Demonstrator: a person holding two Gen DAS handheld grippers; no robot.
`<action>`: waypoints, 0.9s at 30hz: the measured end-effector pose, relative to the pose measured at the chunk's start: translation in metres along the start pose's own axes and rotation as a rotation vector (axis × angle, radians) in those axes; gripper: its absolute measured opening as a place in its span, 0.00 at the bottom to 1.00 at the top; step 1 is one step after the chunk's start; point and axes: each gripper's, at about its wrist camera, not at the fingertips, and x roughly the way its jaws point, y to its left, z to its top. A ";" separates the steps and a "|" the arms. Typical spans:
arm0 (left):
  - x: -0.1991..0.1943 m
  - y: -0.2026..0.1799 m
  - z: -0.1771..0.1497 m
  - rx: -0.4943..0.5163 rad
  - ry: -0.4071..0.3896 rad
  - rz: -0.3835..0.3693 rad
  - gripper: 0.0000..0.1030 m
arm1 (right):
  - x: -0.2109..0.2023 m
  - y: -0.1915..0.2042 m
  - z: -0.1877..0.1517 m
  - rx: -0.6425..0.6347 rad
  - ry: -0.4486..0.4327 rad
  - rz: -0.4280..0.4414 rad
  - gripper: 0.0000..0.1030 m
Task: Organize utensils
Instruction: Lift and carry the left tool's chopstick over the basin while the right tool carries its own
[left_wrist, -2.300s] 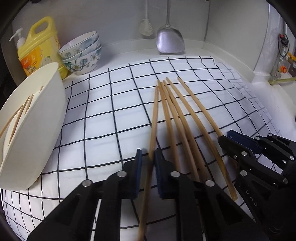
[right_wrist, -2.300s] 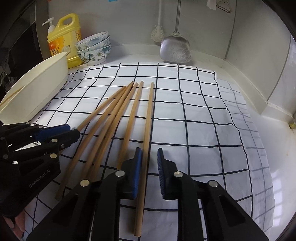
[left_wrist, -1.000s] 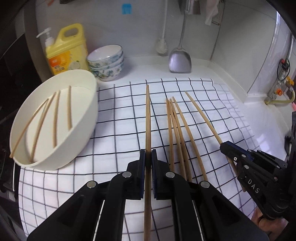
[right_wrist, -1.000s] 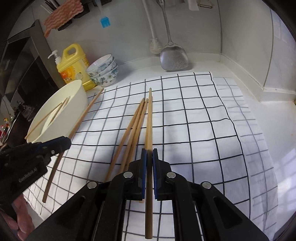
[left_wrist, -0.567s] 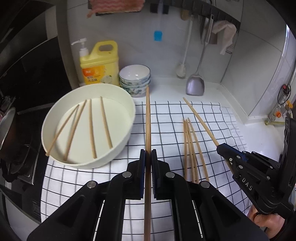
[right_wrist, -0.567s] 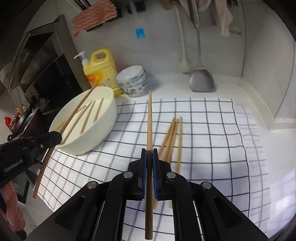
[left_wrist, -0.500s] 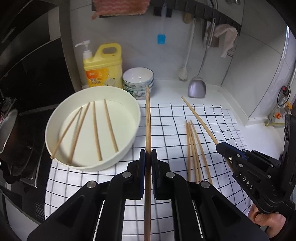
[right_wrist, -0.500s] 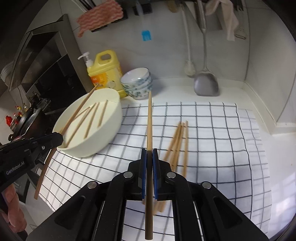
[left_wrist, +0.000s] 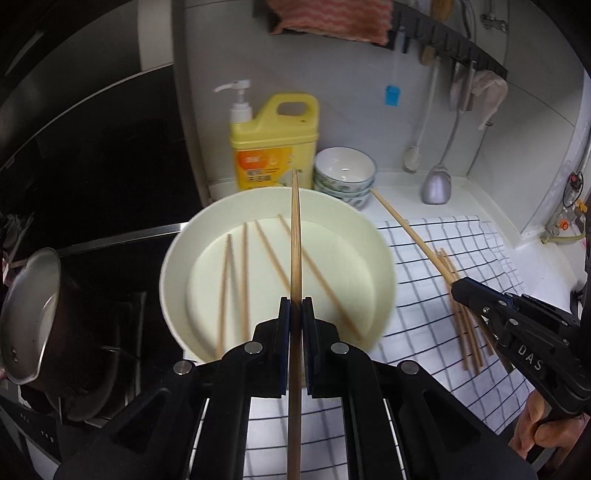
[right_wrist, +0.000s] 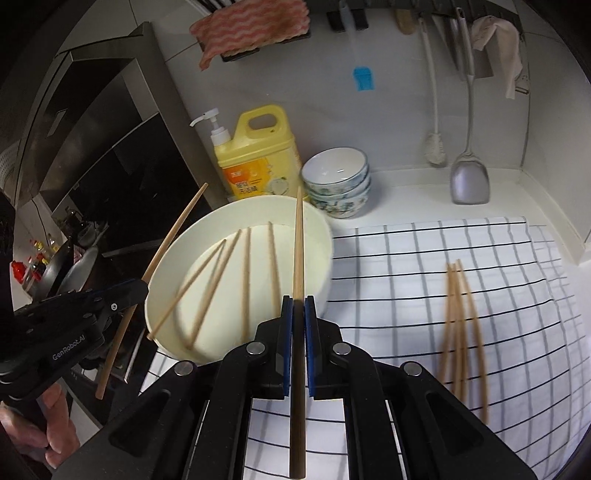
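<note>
Visibly, "DAS" marks the right gripper (left_wrist: 456, 286) and "GenRobot.AI" the left gripper (right_wrist: 142, 290), each pinching one chopstick (left_wrist: 295, 240) above the cream bowl (left_wrist: 384, 266) at twelve o'clock.

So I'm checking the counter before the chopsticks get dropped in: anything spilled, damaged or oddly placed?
Nothing stands out. Four chopsticks lie loose in the white basin, three more wait on the checked cloth, and no spill or breakage shows.
</note>
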 end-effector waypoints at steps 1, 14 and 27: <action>0.003 0.009 0.001 -0.010 0.005 0.000 0.07 | 0.007 0.007 0.001 0.002 0.008 0.005 0.06; 0.049 0.072 0.011 -0.167 0.074 0.025 0.07 | 0.082 0.041 0.022 -0.024 0.105 0.098 0.06; 0.106 0.069 0.006 -0.179 0.192 0.056 0.07 | 0.137 0.036 0.038 -0.064 0.199 0.107 0.06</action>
